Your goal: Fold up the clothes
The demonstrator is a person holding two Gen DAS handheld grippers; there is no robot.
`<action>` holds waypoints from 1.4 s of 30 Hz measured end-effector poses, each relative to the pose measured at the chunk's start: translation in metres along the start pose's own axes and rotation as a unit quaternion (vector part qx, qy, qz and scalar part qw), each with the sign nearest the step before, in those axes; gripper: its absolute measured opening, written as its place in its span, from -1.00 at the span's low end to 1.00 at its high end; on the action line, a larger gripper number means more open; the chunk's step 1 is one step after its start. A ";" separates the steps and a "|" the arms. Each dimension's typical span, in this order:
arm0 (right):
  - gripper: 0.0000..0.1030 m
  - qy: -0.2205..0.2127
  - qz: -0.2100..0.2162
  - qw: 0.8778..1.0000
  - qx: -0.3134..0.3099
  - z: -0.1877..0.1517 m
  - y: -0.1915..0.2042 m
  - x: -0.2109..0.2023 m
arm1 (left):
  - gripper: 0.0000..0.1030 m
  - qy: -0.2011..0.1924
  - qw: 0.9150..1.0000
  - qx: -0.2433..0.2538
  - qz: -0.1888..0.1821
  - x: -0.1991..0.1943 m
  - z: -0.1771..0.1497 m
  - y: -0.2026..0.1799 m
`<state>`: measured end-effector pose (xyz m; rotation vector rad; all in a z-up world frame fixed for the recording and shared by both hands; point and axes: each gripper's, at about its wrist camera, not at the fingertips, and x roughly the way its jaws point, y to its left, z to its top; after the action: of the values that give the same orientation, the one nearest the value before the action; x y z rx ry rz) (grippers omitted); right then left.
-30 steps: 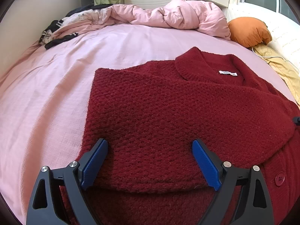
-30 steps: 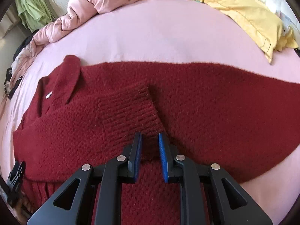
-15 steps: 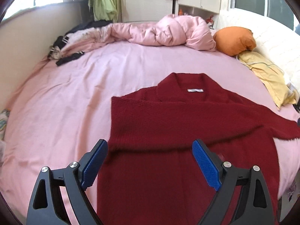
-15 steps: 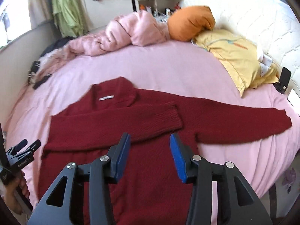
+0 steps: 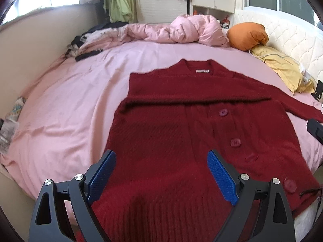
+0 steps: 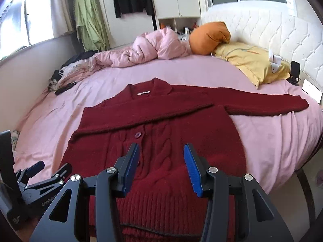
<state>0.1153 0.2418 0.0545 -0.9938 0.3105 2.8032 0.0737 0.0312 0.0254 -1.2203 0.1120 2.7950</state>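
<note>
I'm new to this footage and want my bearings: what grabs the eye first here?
A dark red cardigan lies flat in the middle of the pink bed, one sleeve folded across its chest, the other stretched out sideways. Behind it sit a crumpled pink duvet and an orange cushion. The right tool hangs open above the hem.

The cardigan [image 5: 181, 141] hem is hidden behind the left gripper [image 5: 161, 173], the label [image 6: 144, 92] text is too small to read, and the right gripper [image 5: 315, 129] is cut by the frame edge.
</note>
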 end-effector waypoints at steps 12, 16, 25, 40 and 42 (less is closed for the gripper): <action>-0.08 0.012 -0.003 1.000 -0.006 -0.019 0.007 0.013 | 0.78 -0.010 1.000 0.003 0.002 -0.001 -0.005 -0.001; -0.08 0.019 0.018 1.000 0.016 -0.018 -0.002 0.015 | 0.78 0.002 1.000 -0.001 -0.007 0.004 -0.004 0.000; -0.08 0.048 0.127 0.981 0.138 0.017 -0.091 0.020 | 0.78 0.035 0.996 -0.036 -0.072 0.017 -0.006 0.012; -0.08 0.007 0.061 0.896 0.439 0.033 -0.430 0.050 | 0.78 0.081 0.989 -0.058 -0.109 0.035 -0.004 0.014; -0.08 -0.002 0.054 0.879 0.474 0.029 -0.467 0.054 | 0.78 0.085 0.990 -0.053 -0.101 0.036 -0.003 0.011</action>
<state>0.1547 0.7048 -0.0247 -0.7019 1.5656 2.2041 0.0504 0.0216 -0.0033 -1.4067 -0.1425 2.5495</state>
